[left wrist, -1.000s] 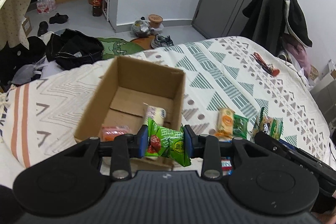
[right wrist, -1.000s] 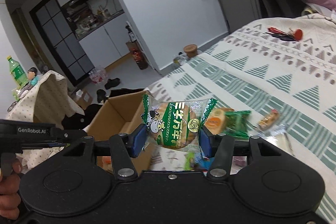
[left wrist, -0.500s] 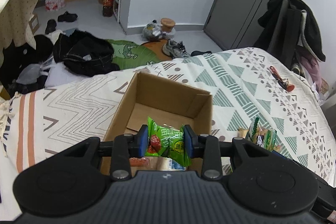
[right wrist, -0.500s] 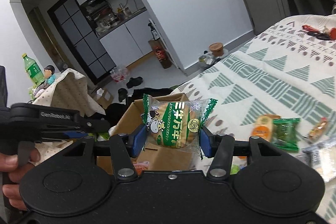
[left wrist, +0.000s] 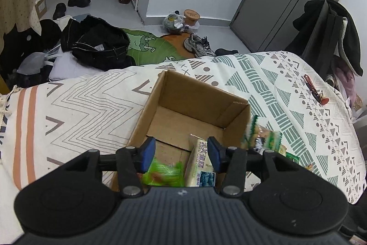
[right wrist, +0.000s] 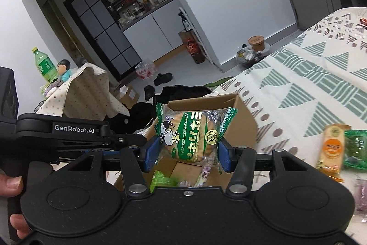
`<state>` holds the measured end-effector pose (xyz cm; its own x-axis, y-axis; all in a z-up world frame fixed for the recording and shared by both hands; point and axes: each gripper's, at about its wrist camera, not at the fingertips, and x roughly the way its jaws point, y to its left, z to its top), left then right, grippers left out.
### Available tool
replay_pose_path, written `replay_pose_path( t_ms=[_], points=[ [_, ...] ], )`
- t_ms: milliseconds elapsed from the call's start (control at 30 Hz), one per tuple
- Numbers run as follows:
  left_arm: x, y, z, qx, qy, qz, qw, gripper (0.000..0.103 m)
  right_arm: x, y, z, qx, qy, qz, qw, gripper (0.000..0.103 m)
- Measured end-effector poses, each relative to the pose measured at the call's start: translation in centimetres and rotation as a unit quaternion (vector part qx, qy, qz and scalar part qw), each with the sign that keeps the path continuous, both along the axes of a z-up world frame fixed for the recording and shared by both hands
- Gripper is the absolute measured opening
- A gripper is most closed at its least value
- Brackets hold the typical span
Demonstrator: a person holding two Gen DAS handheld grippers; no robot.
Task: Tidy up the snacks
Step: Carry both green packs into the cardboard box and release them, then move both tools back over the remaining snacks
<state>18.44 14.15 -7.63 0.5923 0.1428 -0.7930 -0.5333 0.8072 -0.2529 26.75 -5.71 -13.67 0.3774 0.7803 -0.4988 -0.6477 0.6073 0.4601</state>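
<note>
Cardboard box [left wrist: 197, 107] sits open-topped on the patterned bedspread [left wrist: 68, 107], its long axis running from the near edge of the left wrist view away toward the floor beyond the bed. Inside it, at the near end, a cream snack packet [left wrist: 200, 160] lies lengthwise, one end pointing toward the camera and the other into the box; just left of it is a bright green packet [left wrist: 164, 172], blurred, so its exact pose cannot be told. The far half of the box floor is bare cardboard. The left gripper [left wrist: 181, 150] hovers over the box's near end with its blue pads spread wide and nothing between them. The right gripper [right wrist: 188, 150] has its pads pressed against both sides of a green-and-clear biscuit packet [right wrist: 192, 134], which it holds above the box [right wrist: 243, 125] with the crimped ends sticking out sideways, so the packet's long axis runs left to right across the fingers and its printed face is toward the camera. The same packet shows blurred at the box's right wall in the left wrist view. On the bedspread to the right of the box lie an orange packet [right wrist: 332, 148] and a dark green packet [right wrist: 355, 148], touching each other.
</note>
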Motion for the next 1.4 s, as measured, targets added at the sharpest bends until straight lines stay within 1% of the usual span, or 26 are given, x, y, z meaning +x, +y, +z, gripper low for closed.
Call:
replay_pose_path(
  t_ms=[67, 100, 133, 167, 333, 467, 600, 700, 1000, 1133, 1267, 1400],
  points=[
    [0.0, 0.3, 0.0, -0.003, 0.002, 0.003, 1.0, 0.049, -0.1, 0.7, -0.1, -0.004, 0.002, 0.008, 1.0, 0.057],
    [-0.1, 0.4, 0.0, -0.004, 0.003, 0.004, 1.0, 0.051, -0.1, 0.8, -0.1, -0.009, 0.002, 0.011, 1.0, 0.061],
    [-0.1, 0.5, 0.0, -0.004, 0.003, 0.004, 1.0, 0.055, -0.3, 0.9, -0.1, -0.014, -0.001, 0.012, 1.0, 0.066],
    [-0.1, 0.6, 0.1, -0.004, 0.003, 0.005, 1.0, 0.057, -0.3, 0.8, 0.0, -0.016, -0.003, 0.01, 1.0, 0.068],
    [-0.4, 0.6, 0.3, -0.002, 0.003, 0.01, 0.9999, 0.072, -0.4, -0.2, 0.7, -0.015, -0.004, -0.007, 1.0, 0.07],
    [-0.8, 0.0, 0.6, 0.004, -0.002, 0.005, 1.0, 0.077, -0.5, -1.1, 1.3, -0.027, -0.004, -0.025, 0.999, 0.07],
    [-1.1, -0.7, 0.9, 0.002, -0.002, 0.001, 1.0, 0.08, -1.0, -2.1, 1.7, -0.039, -0.004, -0.033, 0.999, 0.073],
    [-1.4, -1.5, 1.1, 0.004, -0.004, -0.003, 1.0, 0.085, -1.5, -2.9, 2.0, -0.05, -0.004, -0.036, 0.998, 0.075],
    [-1.7, -4.0, 1.9, 0.013, -0.009, -0.016, 0.9997, 0.086, -1.9, -5.7, 2.7, -0.075, 0.005, -0.071, 0.995, 0.077],
    [-1.8, -5.6, 2.0, 0.012, -0.012, -0.026, 0.9995, 0.086, -2.1, -7.5, 2.9, -0.088, 0.009, -0.09, 0.992, 0.08],
    [-1.8, -7.4, 1.9, 0.008, -0.015, -0.041, 0.999, 0.086, -2.3, -9.4, 3.1, -0.098, 0.013, -0.103, 0.99, 0.08],
    [-1.7, -9.3, 1.7, 0.008, -0.014, -0.057, 0.9983, 0.086, -2.6, -11.3, 3.7, -0.101, 0.005, -0.119, 0.988, 0.086]
  ],
)
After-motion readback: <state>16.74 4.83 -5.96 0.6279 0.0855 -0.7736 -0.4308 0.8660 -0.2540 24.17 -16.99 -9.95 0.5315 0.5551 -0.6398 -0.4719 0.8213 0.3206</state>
